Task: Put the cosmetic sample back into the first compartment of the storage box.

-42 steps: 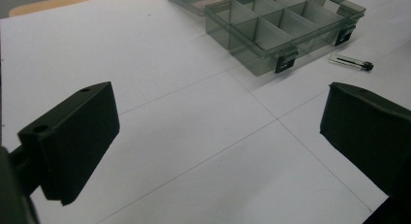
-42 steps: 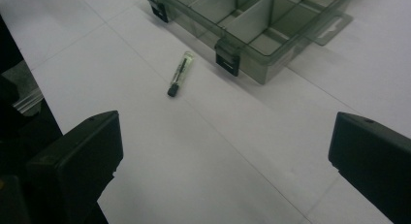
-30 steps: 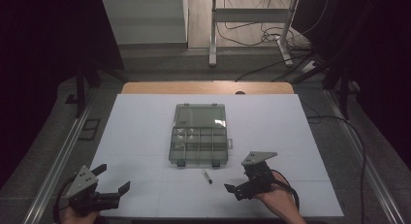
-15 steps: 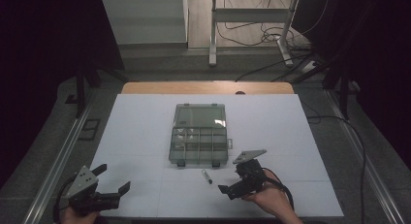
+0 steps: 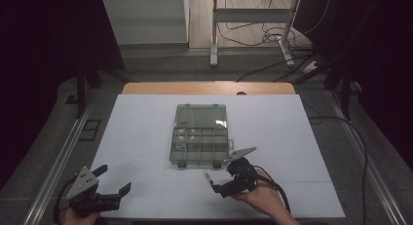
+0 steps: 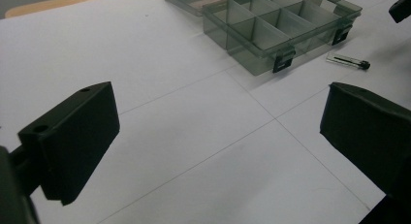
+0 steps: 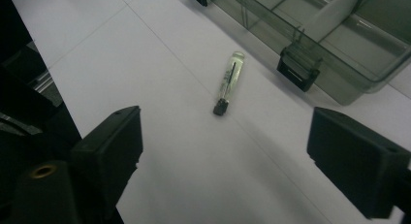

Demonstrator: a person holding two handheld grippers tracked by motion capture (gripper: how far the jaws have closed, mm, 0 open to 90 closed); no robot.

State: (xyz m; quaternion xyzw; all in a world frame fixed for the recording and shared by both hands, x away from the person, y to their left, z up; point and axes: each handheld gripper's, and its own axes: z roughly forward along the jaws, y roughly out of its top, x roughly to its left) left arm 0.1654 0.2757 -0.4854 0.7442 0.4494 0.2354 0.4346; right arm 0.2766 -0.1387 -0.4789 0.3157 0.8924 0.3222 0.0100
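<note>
One small clear vial [image 7: 229, 81] with a black cap [image 7: 220, 107] is seen lying flat on the white desk [image 5: 146, 137], just near of the front edge of the open compartment box [image 5: 200, 146], close to its right latch [image 7: 297, 72] but apart from it. Its cap end is pointed toward the near side. The vial is also seen in the high view [image 5: 207, 176] and, far off, in the left gripper view [image 6: 346, 61].

Since a second ago the right gripper [image 5: 221, 183] has been moved left and slightly forward, from well right of the vial to just beside it on its near right; half a second ago it was only part way. Its fingers [image 7: 109, 141] are spread wide with nothing between them, and the vial is framed between them in the right gripper view, not yet touched. This is judged as the approach to a pick of the vial, probably for placing in a compartment; closing and lifting remain to be done.

The left gripper [image 5: 117, 186] has been left unmoved at the near left corner of the desk, well apart from the box, fingers [image 6: 72, 136] wide apart and empty. The box lid [image 5: 201, 116] is laid open toward the far side.
</note>
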